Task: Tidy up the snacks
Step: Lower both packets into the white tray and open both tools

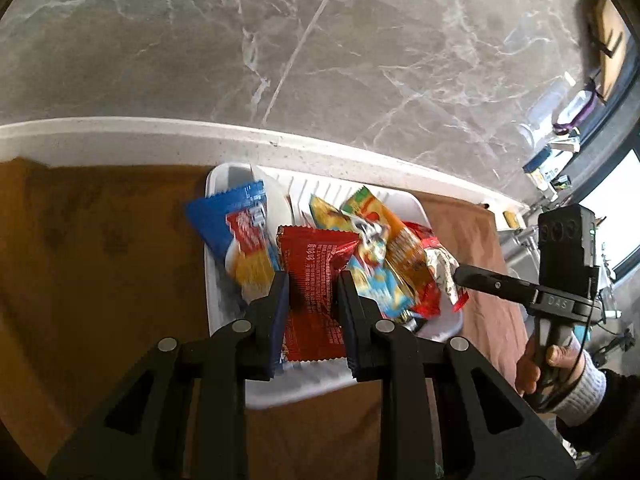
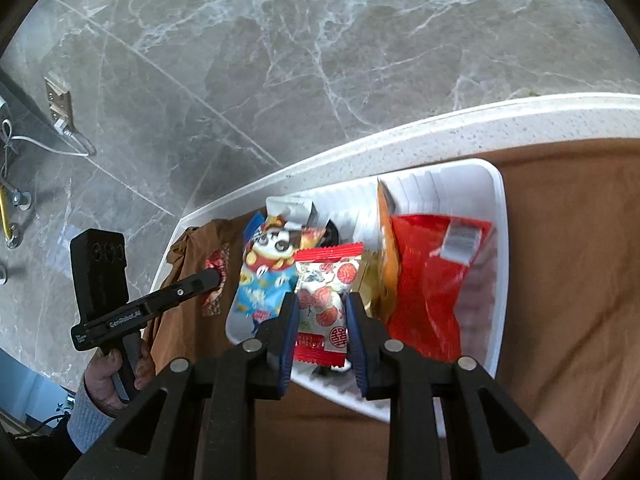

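A white tray [image 1: 440,326] on a brown cloth holds several snack packets. In the left wrist view my left gripper [image 1: 313,280] is shut on a red packet [image 1: 316,276] with white print, held over the tray. A blue packet [image 1: 232,232] lies to its left, orange and yellow packets [image 1: 384,220] to its right. In the right wrist view my right gripper [image 2: 322,302] is shut on a white packet with red lychees [image 2: 326,292], over the tray [image 2: 498,216]. A blue cartoon packet [image 2: 266,276] lies left of it, a large red packet [image 2: 432,276] right of it.
The brown cloth [image 1: 100,240] covers a white stone counter edge [image 1: 160,132]; grey marble floor [image 1: 280,40] lies beyond. The right gripper and hand show at the right of the left view [image 1: 560,280]; the left gripper and hand show at the left of the right view [image 2: 120,300].
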The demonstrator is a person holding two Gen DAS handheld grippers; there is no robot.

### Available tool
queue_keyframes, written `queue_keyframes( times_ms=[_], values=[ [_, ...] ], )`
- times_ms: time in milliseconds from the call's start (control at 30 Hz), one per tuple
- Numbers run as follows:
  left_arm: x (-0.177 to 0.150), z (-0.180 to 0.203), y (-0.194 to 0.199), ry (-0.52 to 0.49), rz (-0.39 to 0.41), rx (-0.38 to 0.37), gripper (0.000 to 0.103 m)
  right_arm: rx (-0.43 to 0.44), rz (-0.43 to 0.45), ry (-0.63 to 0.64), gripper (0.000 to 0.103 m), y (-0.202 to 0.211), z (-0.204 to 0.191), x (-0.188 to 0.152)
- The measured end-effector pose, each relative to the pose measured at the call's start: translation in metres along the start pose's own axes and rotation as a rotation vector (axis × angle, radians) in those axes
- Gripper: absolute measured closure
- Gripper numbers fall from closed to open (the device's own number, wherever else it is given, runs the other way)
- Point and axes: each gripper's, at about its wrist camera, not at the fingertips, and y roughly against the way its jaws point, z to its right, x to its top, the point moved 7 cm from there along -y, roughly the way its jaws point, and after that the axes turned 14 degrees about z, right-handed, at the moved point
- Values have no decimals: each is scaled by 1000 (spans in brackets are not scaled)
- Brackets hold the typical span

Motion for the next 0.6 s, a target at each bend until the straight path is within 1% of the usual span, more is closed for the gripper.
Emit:
queue_keyframes(
  times_ms=[167,300,333,467,500,533,567,600],
  values=[
    [2,-5,-21,-4,-19,15,81,-11,-1,4,76,-11,6,8],
    [-3,-10,-33,-15,-32,58,80,-29,-26,16,75,-21,11,8],
    [-5,-9,-34,-25,-33,63,77,-43,-31,25,74,-23,12,7],
    [-8,-5,-34,-86,-31,100,73,-67,-26,80,74,-21,9,6],
    [-8,-3,-33,-113,-24,117,68,-71,-18,91,73,-18,7,8],
    [-7,-1,-31,-126,-16,126,54,-71,-10,100,71,-16,6,9],
    [-5,0,-28,-140,-4,137,48,-68,-4,112,66,-13,3,10],
    [-3,2,-25,-152,12,145,43,-68,2,124,64,-10,1,11]
  ],
)
